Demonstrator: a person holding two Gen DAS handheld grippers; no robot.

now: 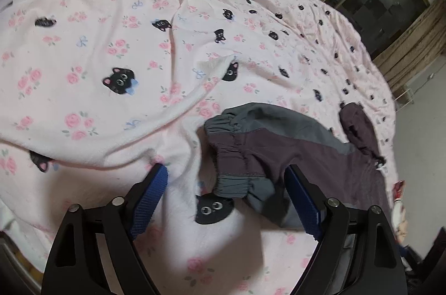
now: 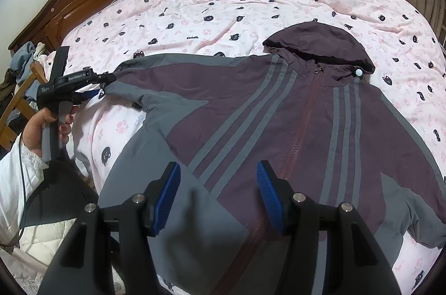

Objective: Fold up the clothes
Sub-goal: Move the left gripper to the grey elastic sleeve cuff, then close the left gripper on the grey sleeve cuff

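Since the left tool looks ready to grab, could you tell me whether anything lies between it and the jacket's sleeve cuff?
Nothing visible does. The left tool is open just above the sleeve cuff, with only the pink bedspread beneath.

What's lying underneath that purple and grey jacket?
The jacket lies spread flat on a pink bedcover printed with black cat faces and roses. Whatever sits directly beneath the jacket's body is covered and cannot be seen.

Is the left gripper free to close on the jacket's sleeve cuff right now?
Probably yes: the left gripper is open, the sleeve cuff lies just ahead between its fingers, and nothing covers it on the bedspread.
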